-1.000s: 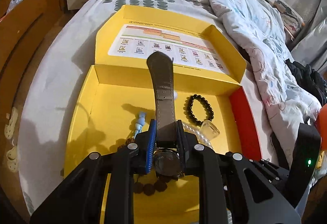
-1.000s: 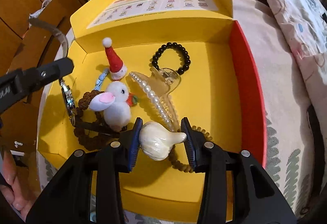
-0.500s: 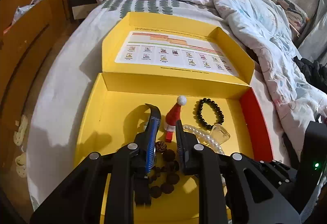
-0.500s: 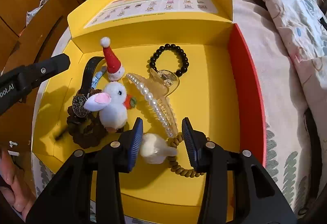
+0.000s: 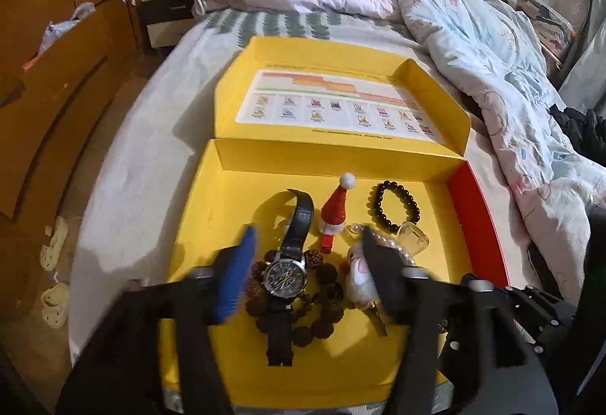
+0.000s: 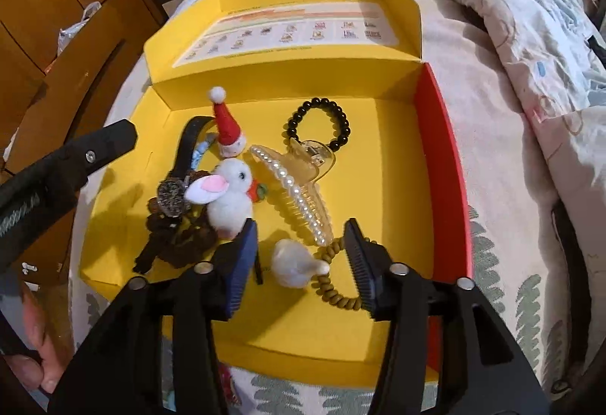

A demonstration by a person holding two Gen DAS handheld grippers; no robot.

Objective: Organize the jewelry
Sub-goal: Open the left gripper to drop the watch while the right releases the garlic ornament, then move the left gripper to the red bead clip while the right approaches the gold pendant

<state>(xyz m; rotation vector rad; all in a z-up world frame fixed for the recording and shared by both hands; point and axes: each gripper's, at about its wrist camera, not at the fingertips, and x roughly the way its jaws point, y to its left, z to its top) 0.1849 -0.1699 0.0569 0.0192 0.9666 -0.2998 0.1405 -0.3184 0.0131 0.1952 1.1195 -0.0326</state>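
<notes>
Left gripper with its jaws spread wide and empty, poised above the near half of the yellow box. The wristwatch lies directly below and between the fingers, its dial facing up and resting on a brown bead bracelet. The strap's long axis runs straight ahead, parallel to the fingers, with the free end curling up beyond the fingertips. Just outside the right-hand finger sits a plush rabbit charm; ahead of the fingertips stand a Santa-hat clip and a black bead bracelet.

Right gripper, likewise parted wide and gripping nothing, held low over the box's near right corner. A white shell-shaped piece lies between its fingers, its pointed end directed toward the right-hand finger and touching an olive coil hair tie. A pearl claw clip extends diagonally ahead of the fingertips.

Judgement: every visible item lies inside the box, so sorting appears well advanced. Each gripper is nearest the piece beneath it, and both are tilted forward and downward along the box floor.
</notes>
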